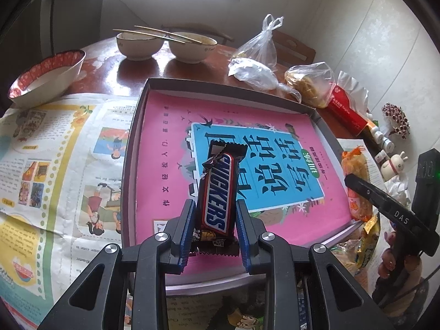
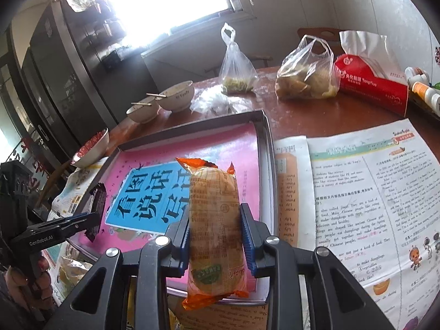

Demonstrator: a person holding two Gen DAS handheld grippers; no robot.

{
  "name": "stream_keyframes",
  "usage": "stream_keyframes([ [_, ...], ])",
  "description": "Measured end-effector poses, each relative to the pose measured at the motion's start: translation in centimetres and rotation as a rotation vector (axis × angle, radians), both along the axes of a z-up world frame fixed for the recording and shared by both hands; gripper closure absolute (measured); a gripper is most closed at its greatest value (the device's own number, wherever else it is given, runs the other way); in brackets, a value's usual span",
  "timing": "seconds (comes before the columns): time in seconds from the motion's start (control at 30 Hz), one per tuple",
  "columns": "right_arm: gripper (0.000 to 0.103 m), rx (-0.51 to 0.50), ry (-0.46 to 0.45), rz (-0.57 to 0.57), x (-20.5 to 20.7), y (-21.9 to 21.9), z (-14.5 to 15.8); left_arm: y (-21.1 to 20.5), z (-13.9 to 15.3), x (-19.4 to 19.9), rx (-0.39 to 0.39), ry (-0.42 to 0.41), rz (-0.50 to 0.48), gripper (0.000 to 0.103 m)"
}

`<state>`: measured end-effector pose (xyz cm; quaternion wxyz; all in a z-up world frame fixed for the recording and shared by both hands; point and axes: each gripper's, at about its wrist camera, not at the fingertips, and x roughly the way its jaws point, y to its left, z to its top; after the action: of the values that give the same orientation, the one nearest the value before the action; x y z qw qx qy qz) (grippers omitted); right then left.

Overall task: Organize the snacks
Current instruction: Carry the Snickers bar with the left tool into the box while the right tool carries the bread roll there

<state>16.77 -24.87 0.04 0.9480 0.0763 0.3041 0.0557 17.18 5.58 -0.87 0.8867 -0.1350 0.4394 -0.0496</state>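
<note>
A dark reddish wooden desk carries everything, with printed newspaper sheets spread over much of it. On the paper sits a shallow grey tray lined with a pink booklet bearing a blue panel of large Chinese characters.

Beyond the tray stand two pale bowls side by side with chopsticks laid across their rims, and a red-patterned bowl rests at the tray's far left corner, partly on the newspaper. To the right of the bowls lie knotted clear plastic bags of food and a red tissue pack with a white tissue standing out of its top.

The right gripper holds an orange-ended transparent snack packet lengthwise over the near right part of the tray; its blue-padded jaws pinch the packet's sides. The left gripper hangs over the tray's near middle, its jaws pinching a Snickers bar whose far end tilts up above the blue panel; whether the bar touches the booklet cannot be told.

In the right wrist view a person's fingers wrap the left gripper's handle at the left edge.
</note>
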Motion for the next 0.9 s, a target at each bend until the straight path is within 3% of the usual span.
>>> stream_keyframes([
  [0.43, 0.071, -0.053, 0.017, -0.037, -0.2, 0.2, 0.1, -0.5, -0.1, 0.2, 0.031, 0.007, -0.002, 0.073],
  [0.9, 0.071, -0.018, 0.016, -0.039, -0.8, -0.2, 0.5, -0.8, 0.0, 0.2, 0.029, 0.013, -0.005, 0.073],
])
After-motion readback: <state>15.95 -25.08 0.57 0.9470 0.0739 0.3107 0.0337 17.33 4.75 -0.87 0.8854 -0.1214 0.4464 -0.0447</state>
